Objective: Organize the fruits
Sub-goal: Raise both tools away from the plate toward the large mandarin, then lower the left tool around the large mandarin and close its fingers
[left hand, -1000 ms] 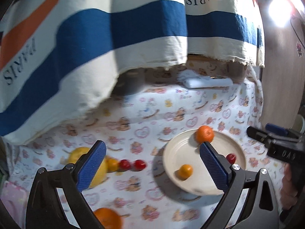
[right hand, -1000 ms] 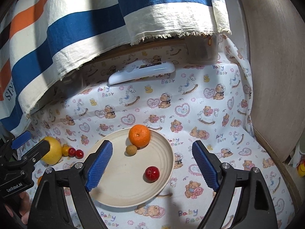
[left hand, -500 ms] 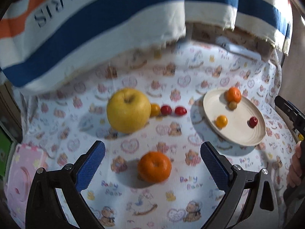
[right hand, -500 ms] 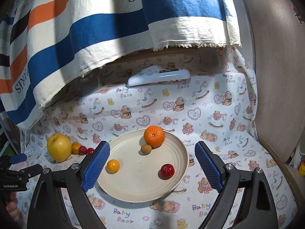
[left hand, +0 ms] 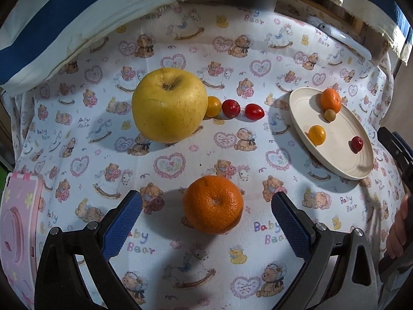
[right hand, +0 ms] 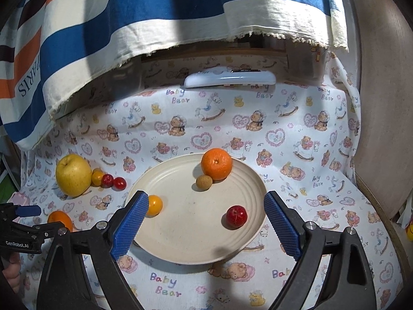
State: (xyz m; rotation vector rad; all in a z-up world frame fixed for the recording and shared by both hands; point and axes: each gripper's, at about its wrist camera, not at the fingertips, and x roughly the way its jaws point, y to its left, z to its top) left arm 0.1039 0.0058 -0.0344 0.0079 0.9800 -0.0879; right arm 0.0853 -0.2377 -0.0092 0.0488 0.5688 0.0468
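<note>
"PARIS" ran along the striped cloth (right hand: 77,38); "Baby Bear" dotted the tablecloth (left hand: 180,155). The left gripper (left hand: 206,206), marked "GenRobot.AI", hung spread around a loose orange (left hand: 213,204). The right gripper (right hand: 206,214) gaped over the plate (right hand: 180,232).

Printed cotton tablecloth (left hand: 180,160) — matt, soft; ribbed plate (right hand: 180,232) smooth, satin; mandarin (left hand: 213,204) dimpled — gripper pads (left hand: 123,222) knurled rubber.
</note>
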